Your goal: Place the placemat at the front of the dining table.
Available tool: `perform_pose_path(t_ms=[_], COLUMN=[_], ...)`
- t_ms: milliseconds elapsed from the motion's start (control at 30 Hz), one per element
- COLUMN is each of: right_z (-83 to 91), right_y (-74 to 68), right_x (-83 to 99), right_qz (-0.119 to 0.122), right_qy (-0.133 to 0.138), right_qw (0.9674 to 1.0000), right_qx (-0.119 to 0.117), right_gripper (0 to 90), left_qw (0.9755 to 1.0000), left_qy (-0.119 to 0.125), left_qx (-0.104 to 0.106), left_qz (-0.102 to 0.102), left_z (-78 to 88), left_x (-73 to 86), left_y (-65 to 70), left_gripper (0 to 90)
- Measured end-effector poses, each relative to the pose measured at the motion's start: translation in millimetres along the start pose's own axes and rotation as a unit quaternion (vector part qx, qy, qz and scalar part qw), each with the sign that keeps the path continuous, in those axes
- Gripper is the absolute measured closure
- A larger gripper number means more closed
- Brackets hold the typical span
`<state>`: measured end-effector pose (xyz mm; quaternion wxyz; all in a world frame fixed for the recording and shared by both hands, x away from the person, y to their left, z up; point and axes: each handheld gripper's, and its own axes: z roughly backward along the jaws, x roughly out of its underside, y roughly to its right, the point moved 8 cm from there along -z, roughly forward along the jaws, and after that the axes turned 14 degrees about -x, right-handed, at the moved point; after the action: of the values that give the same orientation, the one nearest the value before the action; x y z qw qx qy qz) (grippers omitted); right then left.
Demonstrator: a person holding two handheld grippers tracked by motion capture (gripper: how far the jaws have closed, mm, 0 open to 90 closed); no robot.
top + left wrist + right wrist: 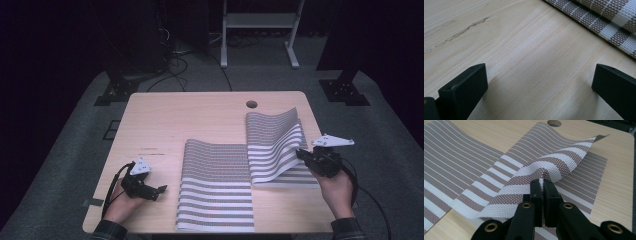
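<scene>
Two brown-and-white striped woven placemats lie on the wooden table (190, 115). The left placemat (216, 185) (446, 157) lies flat at the front middle. My right gripper (301, 154) (542, 182) is shut on the right edge of the right placemat (272, 142) (544, 157) and holds that edge up, so the mat bows. Under the raised part a striped layer (594, 170) lies flat. My left gripper (161, 191) (540, 75) rests open on bare wood at the front left, nothing between its fingers. The left placemat's edge (609, 15) lies just beyond it.
A round cable hole (251, 104) sits near the table's far edge. Bare wood stretches over the table's left and far parts. Behind the table stand a white frame (260, 20) and dark stands with cables on grey carpet.
</scene>
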<state>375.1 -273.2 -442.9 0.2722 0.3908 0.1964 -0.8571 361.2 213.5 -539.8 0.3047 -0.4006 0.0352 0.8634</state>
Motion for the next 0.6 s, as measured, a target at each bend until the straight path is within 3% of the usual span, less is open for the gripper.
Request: perform_pose_path(t_ms=[600], right_z=[-44.6], right_y=[-10.2], right_x=[-19.9], right_qz=[0.015], right_qy=[-0.008], right_qw=[0.9995], right_qx=[-0.025], right_gripper=[87.2], left_qw=[1.0000], left_qy=[0.000], left_qx=[0.000], left_qz=[0.000], left_z=[-0.3], left_x=[-0.3], left_y=[0.2], left_gripper=[0.0])
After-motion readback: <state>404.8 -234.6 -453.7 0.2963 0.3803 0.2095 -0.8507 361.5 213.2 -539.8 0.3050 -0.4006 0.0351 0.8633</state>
